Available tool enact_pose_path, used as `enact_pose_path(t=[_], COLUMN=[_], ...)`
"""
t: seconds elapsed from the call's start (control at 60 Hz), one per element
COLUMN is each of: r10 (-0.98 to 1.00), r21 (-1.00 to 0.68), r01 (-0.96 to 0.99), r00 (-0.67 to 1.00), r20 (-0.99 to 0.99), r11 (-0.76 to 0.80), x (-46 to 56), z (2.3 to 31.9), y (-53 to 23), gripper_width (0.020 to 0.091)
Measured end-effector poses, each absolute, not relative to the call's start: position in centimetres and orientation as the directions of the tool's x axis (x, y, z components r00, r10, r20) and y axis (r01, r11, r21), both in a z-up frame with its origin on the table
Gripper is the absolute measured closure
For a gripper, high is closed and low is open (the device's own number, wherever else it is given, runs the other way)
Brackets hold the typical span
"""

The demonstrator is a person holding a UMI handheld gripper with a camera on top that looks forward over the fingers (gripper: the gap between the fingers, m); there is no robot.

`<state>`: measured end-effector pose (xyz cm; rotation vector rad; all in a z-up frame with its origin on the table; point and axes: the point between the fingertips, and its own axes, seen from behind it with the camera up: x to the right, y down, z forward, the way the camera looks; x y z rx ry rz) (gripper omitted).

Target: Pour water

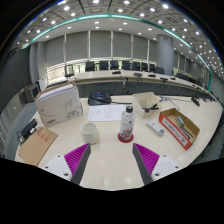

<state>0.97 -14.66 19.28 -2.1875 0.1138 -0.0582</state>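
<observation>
So the jaws are spread wide, nothing between the pink pads (76, 156). Out ahead on the pale worktop (110, 160) there's a clear bottle (127, 123) standing upright, white cup (90, 133) just left of it. White box (59, 103) further left, open red box (179, 128) off right.

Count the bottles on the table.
1. The bottle stands ahead of the open hand-held gripper, right of the white cup. Others may hide behind the boxes.
</observation>
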Motion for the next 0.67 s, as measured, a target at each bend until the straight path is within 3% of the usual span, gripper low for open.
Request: enact_pose_path(t=[0.267, 0.667], r10=[-0.088, -0.092], r21=[-0.810, -0.791], r01=[-0.028, -0.001], r00=[0.996, 0.993], r20=[0.029, 0.070], r11=[-0.586, -0.611], x=[-4.2, -5.1], z=[22.9, 22.2], y=[-23.1, -25.6], gripper_width=[0.0242, 0.0239])
